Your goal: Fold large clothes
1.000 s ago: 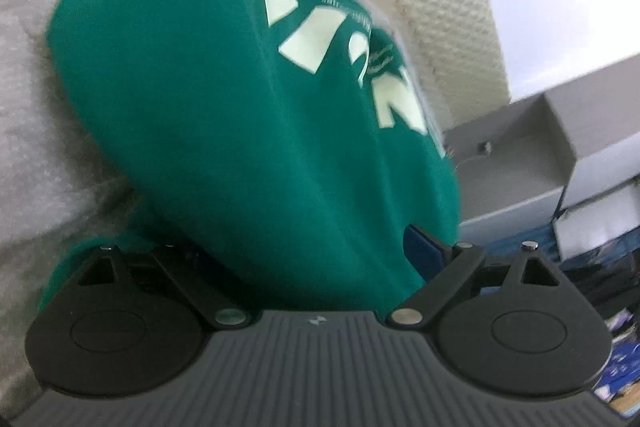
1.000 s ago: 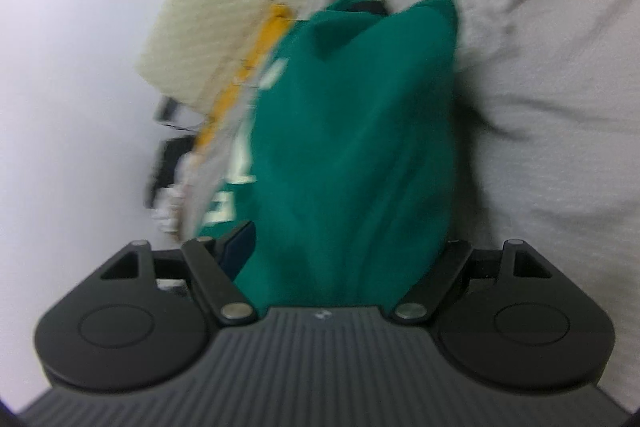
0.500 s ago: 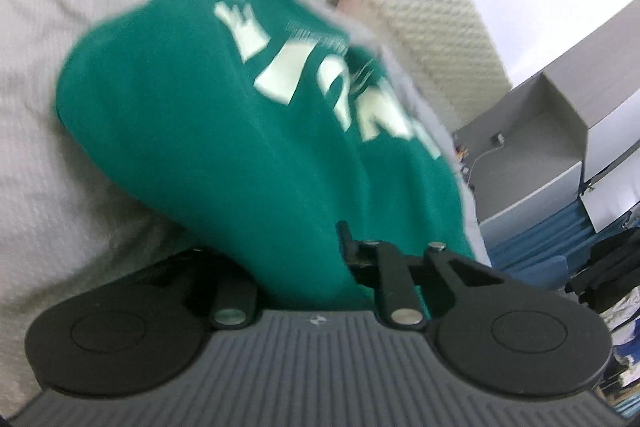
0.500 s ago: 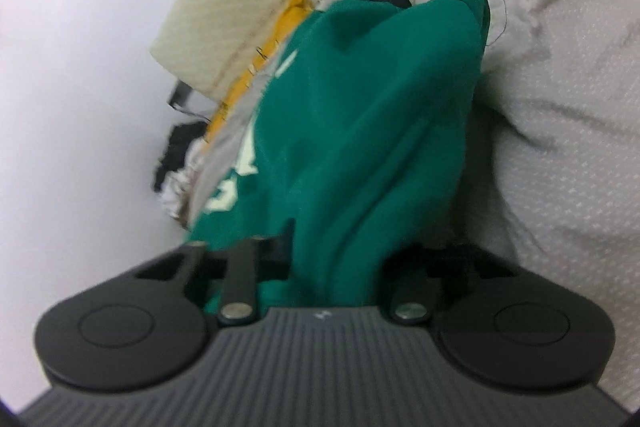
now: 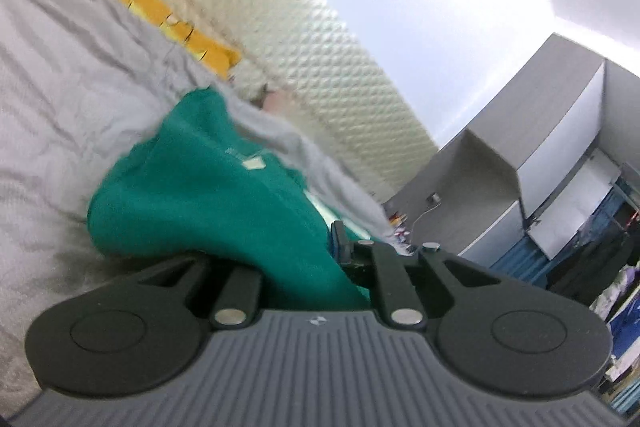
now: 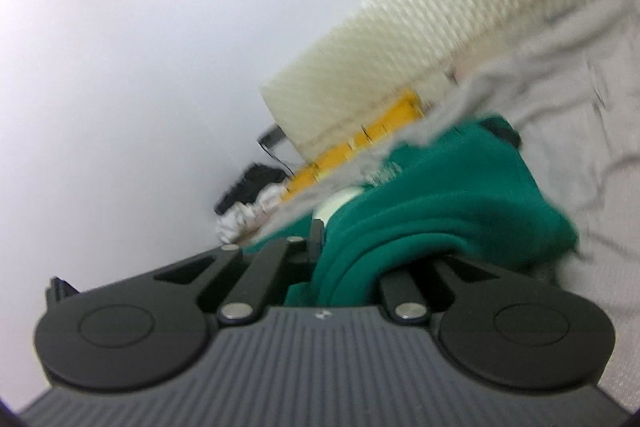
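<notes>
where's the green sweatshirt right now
The green sweatshirt lies bunched on the grey bedspread, below the cream headboard; both the left tongs and right tongs grip its near edge.

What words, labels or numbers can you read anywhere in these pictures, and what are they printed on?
None can be read.
Green sweatshirt: pale print, only scraps showing, folded under and blurred.
Green sweatshirt, right view: a small line of pale lettering, too blurred.
Gripper body: a tiny emblem, no words.

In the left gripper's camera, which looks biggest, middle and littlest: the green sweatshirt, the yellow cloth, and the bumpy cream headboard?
1. Cream headboard, though the green sweatshirt looks nearly as big; being closest to the camera, it is hard to rank.
2. Green sweatshirt.
3. Yellow cloth, clearly the littlest.
</notes>
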`<state>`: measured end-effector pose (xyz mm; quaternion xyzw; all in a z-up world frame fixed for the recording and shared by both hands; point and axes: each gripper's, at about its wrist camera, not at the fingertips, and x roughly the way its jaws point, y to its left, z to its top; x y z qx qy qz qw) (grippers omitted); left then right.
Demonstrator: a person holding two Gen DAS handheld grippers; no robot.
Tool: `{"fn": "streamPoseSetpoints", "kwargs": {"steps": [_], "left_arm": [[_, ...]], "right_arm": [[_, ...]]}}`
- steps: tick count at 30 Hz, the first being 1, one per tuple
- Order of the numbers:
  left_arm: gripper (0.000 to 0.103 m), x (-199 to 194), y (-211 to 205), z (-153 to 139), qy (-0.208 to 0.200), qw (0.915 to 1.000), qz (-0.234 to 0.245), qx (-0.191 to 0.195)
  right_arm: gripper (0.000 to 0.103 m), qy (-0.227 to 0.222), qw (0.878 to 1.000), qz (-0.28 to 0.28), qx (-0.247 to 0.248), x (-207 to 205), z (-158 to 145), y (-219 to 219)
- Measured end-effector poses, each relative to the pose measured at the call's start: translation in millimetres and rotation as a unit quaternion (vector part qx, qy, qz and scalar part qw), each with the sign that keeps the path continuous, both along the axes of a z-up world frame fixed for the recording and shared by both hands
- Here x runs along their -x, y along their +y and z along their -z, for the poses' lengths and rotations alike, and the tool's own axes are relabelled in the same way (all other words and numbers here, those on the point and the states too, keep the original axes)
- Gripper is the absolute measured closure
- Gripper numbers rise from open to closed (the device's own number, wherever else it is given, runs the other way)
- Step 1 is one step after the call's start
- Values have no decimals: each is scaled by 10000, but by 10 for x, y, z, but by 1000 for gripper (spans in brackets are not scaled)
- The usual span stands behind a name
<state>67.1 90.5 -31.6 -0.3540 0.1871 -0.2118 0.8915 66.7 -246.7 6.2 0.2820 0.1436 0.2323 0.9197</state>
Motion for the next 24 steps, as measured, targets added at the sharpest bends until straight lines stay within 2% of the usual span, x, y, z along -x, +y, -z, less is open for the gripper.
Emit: {"fn": "streamPoseSetpoints", "kwargs": {"steps": [4, 10, 13, 18, 24], "left_arm": [[89, 156, 48, -368, -247, 9996, 51, 119], [89, 446, 55, -1336, -928, 9956, 45, -73], [89, 563, 59, -1932, -1268, 9919, 44, -100], [88, 814, -33, -3008, -1874, 9811, -40, -473], [88, 1089, -55, -4100, -2363, 9699, -103, -582]], "right_arm": [[96, -187, 9998, 20, 106, 26, -451, 11], [96, -843, 9952, 37, 487, 114, -1395, 56], [96, -1212, 9905, 43, 643, 188, -1936, 85], [96, -1832, 9802, 86, 752, 353, -2822, 74], [96, -2423, 9666, 146, 822, 488, -3695, 103]]}}
